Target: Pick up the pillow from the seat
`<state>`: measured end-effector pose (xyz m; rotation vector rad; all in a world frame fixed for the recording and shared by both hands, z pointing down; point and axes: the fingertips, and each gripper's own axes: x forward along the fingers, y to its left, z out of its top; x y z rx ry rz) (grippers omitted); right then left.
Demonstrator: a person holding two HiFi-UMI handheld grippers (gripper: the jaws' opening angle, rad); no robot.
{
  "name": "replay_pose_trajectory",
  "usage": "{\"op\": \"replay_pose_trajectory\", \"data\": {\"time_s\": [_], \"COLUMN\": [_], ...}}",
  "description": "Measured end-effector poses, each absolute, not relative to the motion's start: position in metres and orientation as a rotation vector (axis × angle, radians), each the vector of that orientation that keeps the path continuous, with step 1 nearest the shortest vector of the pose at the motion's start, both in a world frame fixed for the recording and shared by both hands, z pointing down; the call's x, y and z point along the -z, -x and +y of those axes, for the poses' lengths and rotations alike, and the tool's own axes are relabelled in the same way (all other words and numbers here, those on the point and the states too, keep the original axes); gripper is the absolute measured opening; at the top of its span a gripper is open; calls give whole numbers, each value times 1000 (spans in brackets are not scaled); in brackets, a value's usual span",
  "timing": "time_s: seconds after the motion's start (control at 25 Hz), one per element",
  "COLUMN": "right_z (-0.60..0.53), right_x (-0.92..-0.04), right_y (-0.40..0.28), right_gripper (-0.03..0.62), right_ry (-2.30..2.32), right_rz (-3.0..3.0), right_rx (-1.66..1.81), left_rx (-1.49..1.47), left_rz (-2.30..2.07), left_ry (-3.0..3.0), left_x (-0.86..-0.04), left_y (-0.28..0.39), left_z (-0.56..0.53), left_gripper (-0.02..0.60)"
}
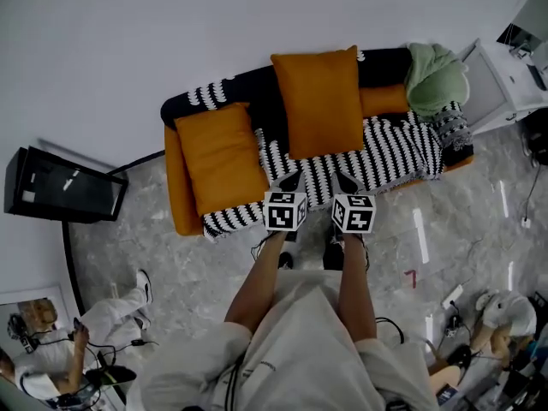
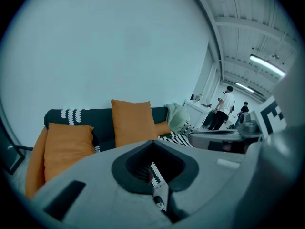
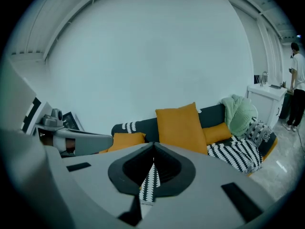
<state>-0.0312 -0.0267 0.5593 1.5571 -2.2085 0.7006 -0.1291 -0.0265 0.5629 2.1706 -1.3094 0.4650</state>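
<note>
A large orange pillow (image 1: 321, 101) (image 2: 131, 123) (image 3: 180, 125) leans upright against the back of a dark sofa (image 1: 257, 84). A second orange pillow (image 1: 221, 157) (image 2: 69, 144) (image 3: 125, 140) lies on the sofa's left end. A black-and-white striped throw (image 1: 402, 148) covers the seat. My left gripper (image 1: 291, 180) (image 2: 153, 146) and right gripper (image 1: 345, 181) (image 3: 153, 149) hover side by side over the seat's front edge, just below the large pillow. Both are shut, hold nothing, and touch no pillow.
A green blanket (image 1: 435, 74) and a small orange bolster (image 1: 383, 99) sit at the sofa's right end. A white cabinet (image 1: 505, 80) stands to the right, a black box (image 1: 64, 187) to the left. People sit on the marble floor at both lower corners.
</note>
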Motion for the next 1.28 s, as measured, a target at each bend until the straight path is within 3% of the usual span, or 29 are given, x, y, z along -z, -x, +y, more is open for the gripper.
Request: {"op": "replay_pose_trajectory", "data": {"time_s": [0.8, 1.28], "right_z": [-130, -146], "right_x": [-555, -584], "right_y": [-102, -145], "right_gripper": [8, 8], "right_ry": [-1397, -1393], "right_rz": [-2258, -2263], "right_rx": [-652, -784], "left_rx": [-419, -449], "left_rz": [-1446, -1500], "left_ry": [-2069, -2000], "left_x": [-555, -566], "left_y": [15, 5], "left_z": [-124, -135], "left_gripper": [8, 8]}}
